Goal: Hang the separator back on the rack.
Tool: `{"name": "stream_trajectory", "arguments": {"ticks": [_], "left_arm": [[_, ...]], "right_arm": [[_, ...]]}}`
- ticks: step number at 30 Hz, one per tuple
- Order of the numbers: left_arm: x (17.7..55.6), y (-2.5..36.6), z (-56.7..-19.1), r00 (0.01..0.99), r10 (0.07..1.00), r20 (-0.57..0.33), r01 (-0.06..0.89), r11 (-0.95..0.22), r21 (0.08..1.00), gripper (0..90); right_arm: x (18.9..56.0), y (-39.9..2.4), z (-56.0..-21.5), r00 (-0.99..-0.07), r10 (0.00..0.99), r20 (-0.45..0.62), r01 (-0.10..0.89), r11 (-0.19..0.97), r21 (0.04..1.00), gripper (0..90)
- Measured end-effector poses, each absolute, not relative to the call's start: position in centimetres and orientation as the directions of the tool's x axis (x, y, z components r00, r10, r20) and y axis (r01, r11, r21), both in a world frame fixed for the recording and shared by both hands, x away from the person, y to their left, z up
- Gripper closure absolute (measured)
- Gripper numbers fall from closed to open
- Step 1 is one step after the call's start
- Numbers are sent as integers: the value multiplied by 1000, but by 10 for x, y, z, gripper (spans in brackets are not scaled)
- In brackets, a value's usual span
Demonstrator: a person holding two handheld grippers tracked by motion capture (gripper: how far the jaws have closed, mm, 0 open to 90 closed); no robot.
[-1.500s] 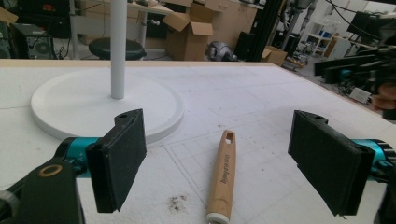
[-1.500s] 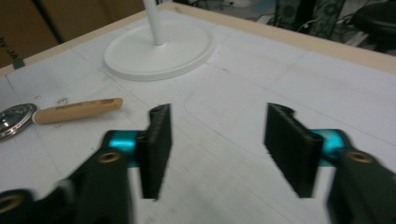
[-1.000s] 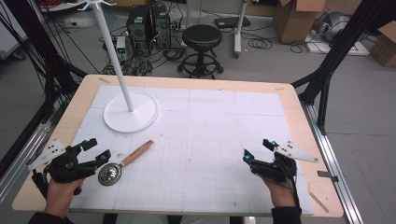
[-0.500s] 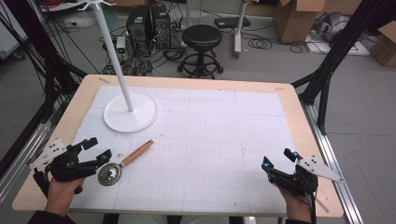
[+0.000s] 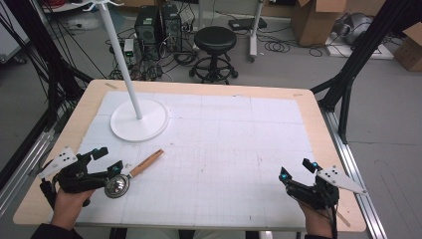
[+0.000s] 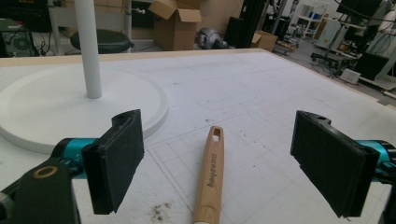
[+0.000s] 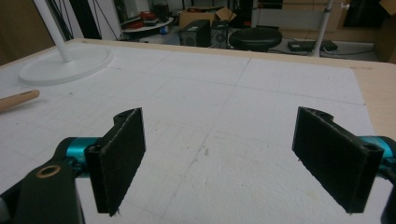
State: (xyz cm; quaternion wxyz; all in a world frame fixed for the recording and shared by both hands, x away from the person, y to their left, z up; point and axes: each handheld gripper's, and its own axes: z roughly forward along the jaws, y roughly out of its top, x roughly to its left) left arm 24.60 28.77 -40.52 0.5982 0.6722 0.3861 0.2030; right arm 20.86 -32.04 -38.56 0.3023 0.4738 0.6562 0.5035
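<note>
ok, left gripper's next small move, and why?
Probably ease the left gripper forward and down, then close on the wooden handle. Its jaws stand open with the handle lying on the mat between them, untouched. The right gripper sits open, far off.

We carried two matching tools, each black-bodied with teal collars behind the jaws. The left gripper (image 5: 107, 158) wore a pale grey three-cornered plate dotted with small dark holes, and the right gripper (image 5: 297, 169) bore the same plate, with teal tips on its jaws. Seen up close, our jaws were flat black rectangular pads with a matte, slightly worn face, mounted on teal sleeves, and a brass-ringed hole sat in the black body at lower left. A dark sleeve covered our left wrist, and a black cable trailed along the right.
</note>
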Motion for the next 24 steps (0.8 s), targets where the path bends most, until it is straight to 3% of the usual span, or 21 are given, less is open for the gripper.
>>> {"name": "stream_trajectory", "arguments": {"ticks": [12,15,24], "left_arm": [[258,278,-402,632,757,-163,300,-46,953,196],[266,273,-402,638,740,-213,341,-24,940,197],[291,256,-405,693,703,-160,380,-168,910,232]], "right_arm": [[215,-315,-388,-409,910,72,329,73,942,163],[215,-316,-389,-408,909,87,333,59,941,163],[216,-317,-389,-404,909,103,336,43,941,164]]}}
